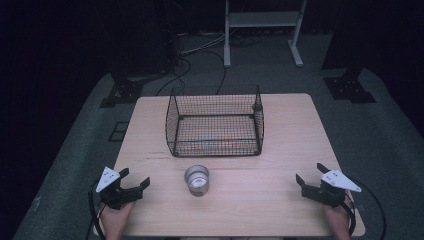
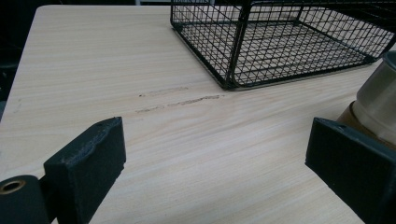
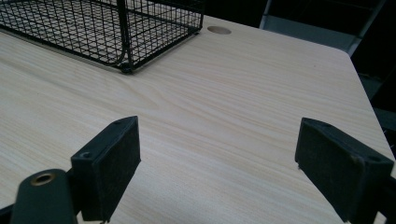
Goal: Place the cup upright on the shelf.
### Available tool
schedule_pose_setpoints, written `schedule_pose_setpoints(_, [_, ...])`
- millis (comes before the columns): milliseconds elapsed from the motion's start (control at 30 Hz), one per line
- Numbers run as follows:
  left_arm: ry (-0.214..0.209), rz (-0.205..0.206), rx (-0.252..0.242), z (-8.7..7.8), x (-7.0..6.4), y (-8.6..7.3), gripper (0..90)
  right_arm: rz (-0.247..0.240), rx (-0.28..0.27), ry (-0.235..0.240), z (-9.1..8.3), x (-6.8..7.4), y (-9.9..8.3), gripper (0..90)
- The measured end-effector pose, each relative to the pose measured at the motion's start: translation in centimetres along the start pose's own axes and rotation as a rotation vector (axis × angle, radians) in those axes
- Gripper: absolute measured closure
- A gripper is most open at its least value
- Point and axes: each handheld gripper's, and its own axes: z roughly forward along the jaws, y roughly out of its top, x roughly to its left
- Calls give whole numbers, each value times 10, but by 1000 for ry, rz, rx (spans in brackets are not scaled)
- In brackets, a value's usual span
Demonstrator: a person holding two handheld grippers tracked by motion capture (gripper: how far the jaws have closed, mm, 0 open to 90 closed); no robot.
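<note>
A black wire basket (image 1: 215, 121) stands in the middle of the light wooden table (image 1: 280, 195), with nothing inside it. Just in front of it sits a small metal can (image 1: 197, 180), upright, its open top showing. My left gripper (image 1: 134, 179) rests near the table's front left corner, open, nothing between its jaws. In the left gripper view the can (image 2: 379, 107) is at the right edge, beyond the right jaw, and the basket (image 2: 280, 42) is ahead. My right gripper (image 1: 310, 175) is open near the front right corner, the basket (image 3: 102, 28) at its upper left.
Faint scratch marks (image 2: 180, 100) cross the tabletop left of the basket. A round hole (image 3: 219, 30) sits near the table's far edge. Beyond the table are a white frame (image 1: 262, 30), cables (image 1: 200, 55) and black stand feet (image 1: 350, 87) on the grey floor.
</note>
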Motion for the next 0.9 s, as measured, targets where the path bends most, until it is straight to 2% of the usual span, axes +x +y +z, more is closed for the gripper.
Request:
schedule_pose_setpoints(167, [-16, 13, -3, 1, -3, 1, 40, -1, -4, 3, 0, 0, 0, 134])
schedule_pose_setpoints(300, [-6, 29, 2, 3, -6, 3, 41, -2, -3, 3, 0, 0, 0, 134])
schedule_pose_setpoints(400, [-13, 38, 4, 3, -9, 4, 41, -2, -4, 3, -1, 0, 0, 135])
schedule_pose_setpoints(900, [-98, 121, -8, 5, -28, 8, 40, -5, 0, -4, 0, 1, 0, 134])
